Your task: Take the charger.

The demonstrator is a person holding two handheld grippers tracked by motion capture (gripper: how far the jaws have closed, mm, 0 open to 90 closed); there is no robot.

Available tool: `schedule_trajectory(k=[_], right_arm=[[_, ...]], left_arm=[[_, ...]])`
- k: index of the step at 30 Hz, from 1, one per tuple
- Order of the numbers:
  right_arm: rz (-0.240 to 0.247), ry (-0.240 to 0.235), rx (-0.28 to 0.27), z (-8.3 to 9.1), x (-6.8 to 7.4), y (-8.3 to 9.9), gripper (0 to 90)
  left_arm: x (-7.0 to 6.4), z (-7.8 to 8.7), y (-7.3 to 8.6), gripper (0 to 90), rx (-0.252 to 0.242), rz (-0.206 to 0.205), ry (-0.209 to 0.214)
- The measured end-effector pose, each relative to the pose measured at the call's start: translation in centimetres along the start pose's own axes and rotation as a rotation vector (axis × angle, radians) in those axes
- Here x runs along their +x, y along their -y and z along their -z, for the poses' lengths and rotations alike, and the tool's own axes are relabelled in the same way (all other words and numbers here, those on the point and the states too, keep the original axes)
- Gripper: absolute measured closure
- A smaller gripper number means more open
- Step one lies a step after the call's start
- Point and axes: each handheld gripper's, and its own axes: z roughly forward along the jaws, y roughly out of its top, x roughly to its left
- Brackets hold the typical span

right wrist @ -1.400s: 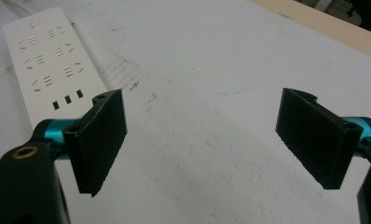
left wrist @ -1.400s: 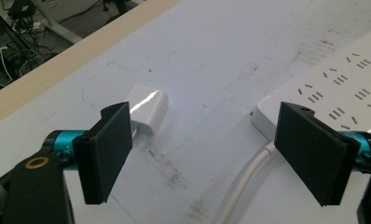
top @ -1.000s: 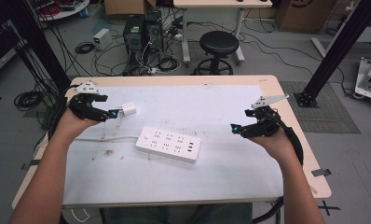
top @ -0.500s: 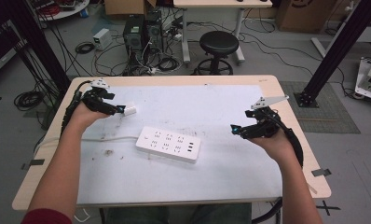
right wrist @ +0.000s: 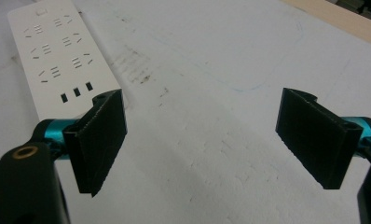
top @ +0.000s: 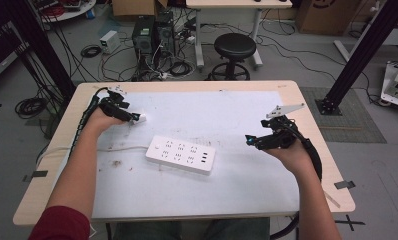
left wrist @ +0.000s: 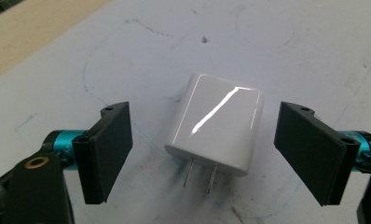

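Observation:
A white two-prong plug adapter [left wrist: 217, 126] lies flat on the white mat, prongs toward the camera. My left gripper [left wrist: 202, 149] is open, with one jaw on each side of the adapter and a gap on both sides. In the high view the adapter [top: 141, 118] sits at the far left of the mat at the left gripper's [top: 133, 118] tips. A white power strip [top: 181, 154] lies mid-table, its cord [top: 119, 149] running left. My right gripper [top: 250, 140] hovers at the right, open with nothing between its jaws, and the power strip [right wrist: 58, 60] is off to its left.
The white mat [top: 217, 112] covers most of the wooden table [top: 307, 125] and carries dark scuffs. Beyond the far edge stand a black stool [top: 235, 47], computer towers [top: 149, 35] and floor cables. A black frame post [top: 359, 55] rises at the right.
The left hand has shifted a little right toward the adapter and its forearm has swung in from the left. The adapter, power strip and right gripper have stayed put.

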Motion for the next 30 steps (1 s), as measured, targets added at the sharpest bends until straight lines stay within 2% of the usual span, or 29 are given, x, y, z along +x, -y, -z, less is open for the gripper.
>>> schedule_trajectory(k=[2, 6, 10, 14, 18, 19, 21, 22, 30], right_arm=[[0.005, -0.001, 0.001, -0.1, -0.1, 0.0, 16.4], [-0.005, 0.000, 0.006, -0.2, -0.2, -0.1, 16.4], [-0.003, -0.001, 0.007, -0.3, -0.3, 0.0, 16.5], [-0.002, 0.000, 0.005, -0.4, -0.4, -0.1, 16.4], [-0.008, 0.003, 0.008, -0.5, -0.4, -0.1, 16.4], [-0.008, 0.003, 0.006, -0.5, -0.5, -0.1, 16.4], [-0.012, 0.003, 0.007, -0.4, -0.5, -0.1, 16.5], [-0.010, 0.005, 0.006, -0.4, -0.5, 0.0, 16.5], [-0.018, 0.006, 0.005, -0.3, -0.7, 0.1, 16.5]], left_arm=[[-0.1, -0.6, 0.1, 19.3, 0.017, -0.012, -0.010], [-0.2, -1.0, 0.2, 19.3, 0.015, -0.027, -0.004], [-0.3, -1.1, 0.1, 19.3, 0.002, -0.030, 0.009], [-0.4, -1.4, 0.3, 19.3, 0.021, -0.031, 0.015], [-0.4, -1.4, 0.2, 22.0, 0.026, -0.043, 0.011], [-0.7, -1.4, 0.1, 26.3, 0.011, -0.064, 0.015], [-0.7, -1.5, 0.1, 27.7, 0.016, -0.071, 0.015], [-0.7, -1.6, 0.1, 30.5, 0.014, -0.070, 0.016], [-0.6, -1.7, 0.3, 33.1, 0.036, -0.064, 0.016]])
